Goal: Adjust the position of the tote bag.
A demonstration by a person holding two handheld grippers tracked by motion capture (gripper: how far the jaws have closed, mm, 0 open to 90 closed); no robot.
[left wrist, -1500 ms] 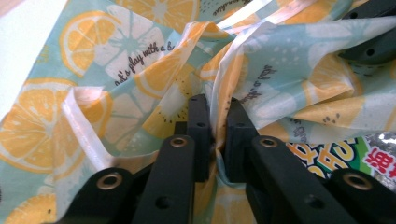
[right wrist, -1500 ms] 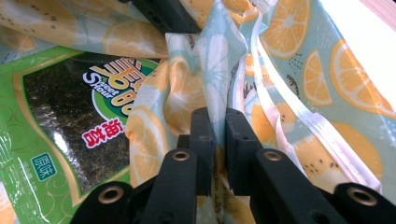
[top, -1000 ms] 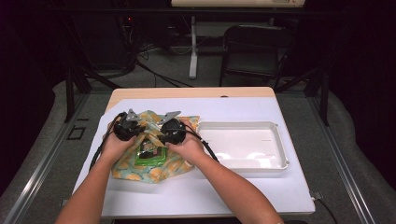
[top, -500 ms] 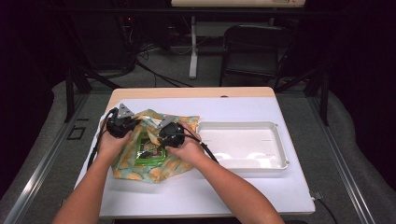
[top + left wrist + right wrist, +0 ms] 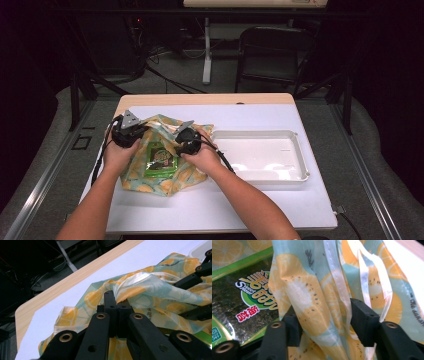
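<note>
Glossy fruit-print bag (image 5: 165, 170) crumpled on the table — left gripper (image 5: 115, 305) pinched on its hem, right gripper (image 5: 323, 320) parted around a fold, jaws just closing slightly — seaweed packet (image 5: 160, 159) at six o'clock.

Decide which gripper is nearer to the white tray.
Right. The right gripper sits on the fruit-print bag just beside the white tray's left rim; the left gripper is at the bag's far side.

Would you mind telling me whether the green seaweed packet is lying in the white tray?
No, the seaweed packet lies on the fruit-print bag between the two hands, while the white tray sits apart to the right.
</note>
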